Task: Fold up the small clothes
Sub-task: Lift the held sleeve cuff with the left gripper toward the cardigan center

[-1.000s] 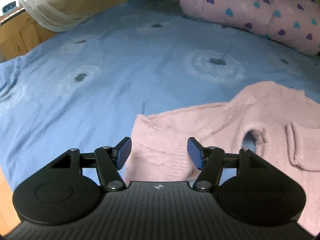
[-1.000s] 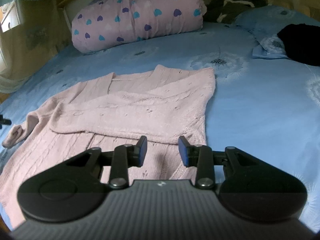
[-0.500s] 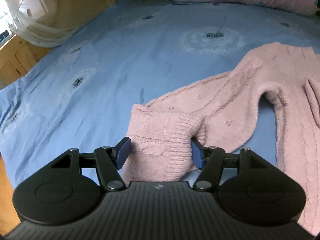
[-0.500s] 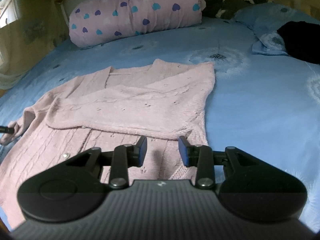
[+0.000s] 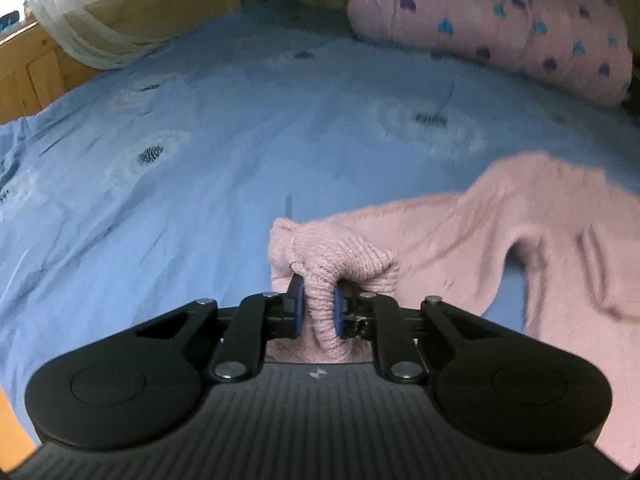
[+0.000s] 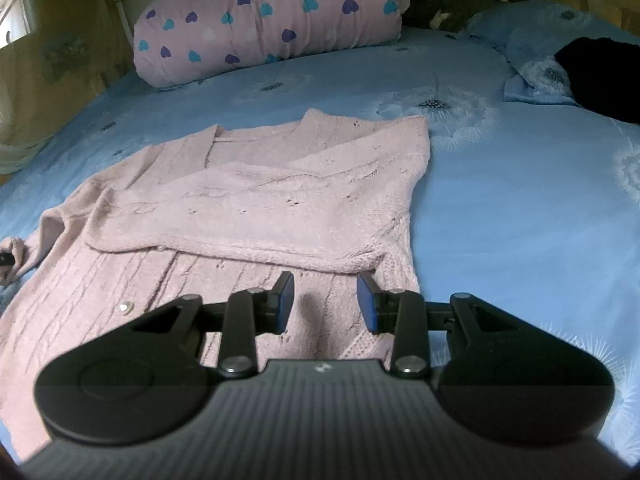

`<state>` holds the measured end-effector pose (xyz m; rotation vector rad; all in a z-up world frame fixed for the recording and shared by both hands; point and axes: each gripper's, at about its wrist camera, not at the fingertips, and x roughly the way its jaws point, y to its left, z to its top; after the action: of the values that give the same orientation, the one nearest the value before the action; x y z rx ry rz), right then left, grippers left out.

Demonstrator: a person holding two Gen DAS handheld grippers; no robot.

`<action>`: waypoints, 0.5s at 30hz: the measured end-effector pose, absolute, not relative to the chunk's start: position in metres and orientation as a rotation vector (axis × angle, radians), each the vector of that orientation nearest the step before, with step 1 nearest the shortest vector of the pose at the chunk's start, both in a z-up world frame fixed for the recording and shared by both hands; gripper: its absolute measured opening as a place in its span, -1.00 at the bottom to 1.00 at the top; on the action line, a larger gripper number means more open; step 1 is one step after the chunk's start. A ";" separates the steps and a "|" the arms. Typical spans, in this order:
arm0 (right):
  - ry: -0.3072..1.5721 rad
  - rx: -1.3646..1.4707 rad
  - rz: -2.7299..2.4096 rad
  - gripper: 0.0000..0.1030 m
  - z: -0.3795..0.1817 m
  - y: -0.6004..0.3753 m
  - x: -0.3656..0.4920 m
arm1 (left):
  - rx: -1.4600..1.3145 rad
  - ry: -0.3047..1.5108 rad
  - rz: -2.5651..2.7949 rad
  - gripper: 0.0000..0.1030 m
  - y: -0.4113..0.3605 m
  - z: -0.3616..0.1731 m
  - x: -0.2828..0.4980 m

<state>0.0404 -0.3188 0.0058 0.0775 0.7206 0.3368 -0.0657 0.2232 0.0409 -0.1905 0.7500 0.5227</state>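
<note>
A pink knitted cardigan lies on the blue bed sheet, its right sleeve folded across the chest. In the left wrist view my left gripper is shut on the ribbed cuff of the cardigan's other sleeve, the knit bunched between the blue pads and lifted a little off the sheet. That cuff shows small at the far left of the right wrist view. My right gripper hovers over the cardigan's lower front, jaws partly apart, nothing between them.
A rolled pink quilt with heart prints lies across the head of the bed. A black garment rests on a blue pillow at the right. White netting and wooden boards border the bed's left side.
My left gripper closed onto the sleeve cuff, which sat loose between its open jaws half a second ago, and the sleeve end is now gathered up. My right gripper has kept still.
</note>
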 end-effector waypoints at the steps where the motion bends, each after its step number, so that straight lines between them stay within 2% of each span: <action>1: 0.720 0.077 0.337 -0.28 0.006 -0.319 0.040 | -0.216 0.728 0.513 -0.69 0.225 0.048 -0.069; 15: 0.723 0.089 0.335 -0.28 0.005 -0.319 0.042 | -0.340 0.467 0.331 -0.70 0.175 0.172 -0.054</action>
<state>0.0417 -0.3186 0.0048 0.0891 0.7229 0.3346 -0.0544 0.1753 0.1721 -0.3404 0.4665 0.3309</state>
